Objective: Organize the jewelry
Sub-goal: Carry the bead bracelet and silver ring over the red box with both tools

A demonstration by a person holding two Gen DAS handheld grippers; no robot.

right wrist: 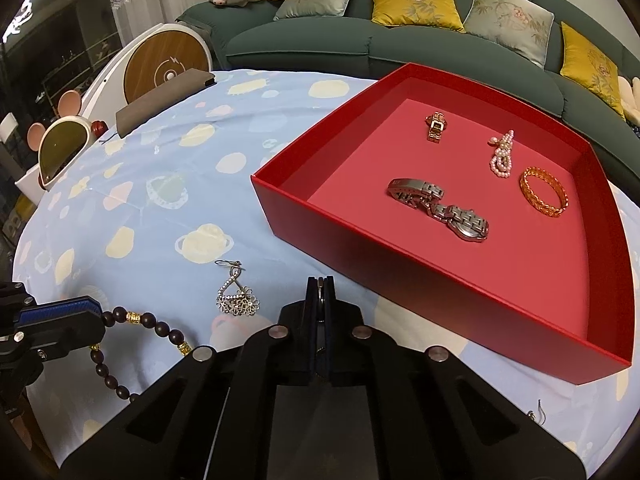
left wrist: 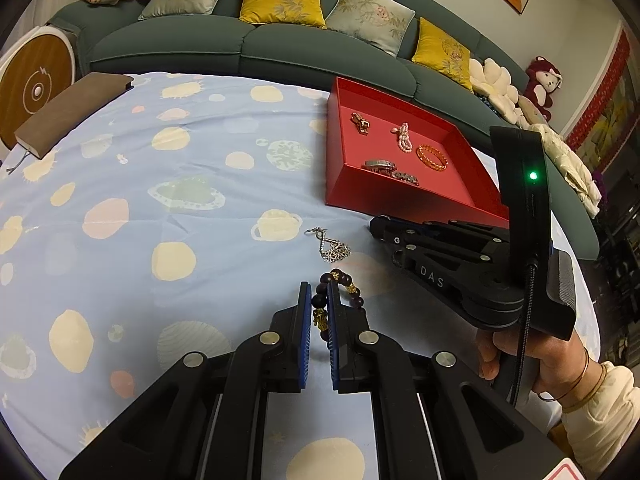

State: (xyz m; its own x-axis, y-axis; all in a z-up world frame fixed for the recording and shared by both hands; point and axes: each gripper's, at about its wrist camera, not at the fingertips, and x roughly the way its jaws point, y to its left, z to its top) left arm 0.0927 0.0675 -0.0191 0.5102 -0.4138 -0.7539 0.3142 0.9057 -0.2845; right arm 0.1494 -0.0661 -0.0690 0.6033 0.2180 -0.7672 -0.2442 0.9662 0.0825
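A dark bead bracelet with gold charms lies on the blue tablecloth; it also shows in the right wrist view. My left gripper straddles one side of it, jaws narrowly apart around the beads. A silver flower earring lies just beyond. My right gripper is shut and empty, beside the red tray. The tray holds a silver watch, a gold bangle, a pearl piece and a small gold watch.
A brown notebook lies at the table's far left edge. A small silver piece lies near the table's right edge. A green sofa with cushions runs behind the table. A round wood-faced device stands left.
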